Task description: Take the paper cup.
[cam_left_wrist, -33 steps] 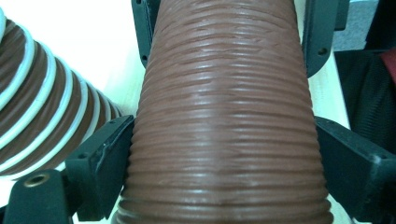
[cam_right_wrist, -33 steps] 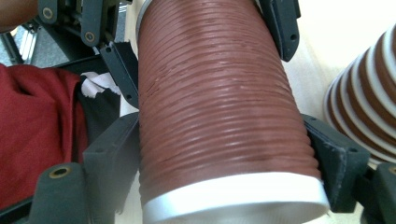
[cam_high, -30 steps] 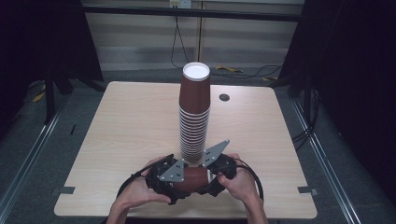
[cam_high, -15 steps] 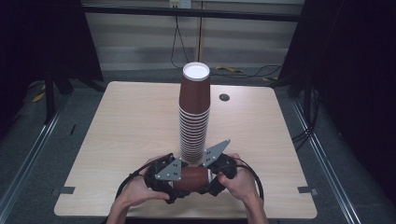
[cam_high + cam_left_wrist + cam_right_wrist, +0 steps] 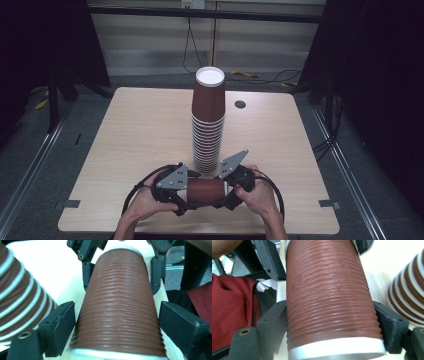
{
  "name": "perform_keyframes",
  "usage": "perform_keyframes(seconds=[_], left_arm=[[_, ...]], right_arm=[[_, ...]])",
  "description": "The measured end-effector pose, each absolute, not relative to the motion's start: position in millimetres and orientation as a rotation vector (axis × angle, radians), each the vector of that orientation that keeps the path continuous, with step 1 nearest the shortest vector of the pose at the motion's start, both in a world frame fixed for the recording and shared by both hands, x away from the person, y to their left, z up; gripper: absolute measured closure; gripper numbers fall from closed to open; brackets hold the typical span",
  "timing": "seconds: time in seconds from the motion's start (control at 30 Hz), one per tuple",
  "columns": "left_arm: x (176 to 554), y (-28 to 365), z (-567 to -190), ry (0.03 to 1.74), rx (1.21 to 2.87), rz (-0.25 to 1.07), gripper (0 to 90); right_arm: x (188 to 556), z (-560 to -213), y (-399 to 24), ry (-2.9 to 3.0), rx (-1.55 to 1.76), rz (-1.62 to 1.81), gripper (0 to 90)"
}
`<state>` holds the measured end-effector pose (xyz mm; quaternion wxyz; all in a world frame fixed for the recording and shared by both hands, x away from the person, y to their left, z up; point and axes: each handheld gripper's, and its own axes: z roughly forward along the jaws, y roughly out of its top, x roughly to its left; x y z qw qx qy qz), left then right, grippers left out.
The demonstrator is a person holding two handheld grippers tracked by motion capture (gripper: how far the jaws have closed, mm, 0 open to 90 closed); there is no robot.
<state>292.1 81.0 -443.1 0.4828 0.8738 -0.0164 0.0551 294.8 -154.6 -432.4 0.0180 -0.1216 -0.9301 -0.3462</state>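
One ribbed brown cup (image 5: 206, 190) clamped between two claws, left (image 5: 186, 196) and right (image 5: 226, 192), beside one cup stack (image 5: 207, 125)

Pale wood table (image 5: 130, 130) w/ round hole (image 5: 240, 104) at 1 o'clock, grey floor (image 5: 30, 150), dark curtains (image 5: 45, 40) at 9 & 3, cables (image 5: 260, 77) at 12, beige wall panel (image 5: 150, 45) behind

place: lab test bay | signs: bare wooden table (image 5: 135, 130), dark curtains (image 5: 45, 40), floor cables (image 5: 260, 77)
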Motion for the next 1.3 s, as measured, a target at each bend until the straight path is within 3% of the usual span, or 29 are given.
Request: perform_keyframes(seconds=[0.6,1.3], left_arm=[[290.3,111.5,-439.7,0.152,1.929,0.172,15.6],[283.1,118.3,-453.8,0.215,1.858,0.159,15.4]], right_arm=[[290.0,-438.8,-176.3,-2.86,-0.569,-1.234,20.1],[284.0,-458.2,-189.7,-2.733,-0.642,-1.525,20.1]])
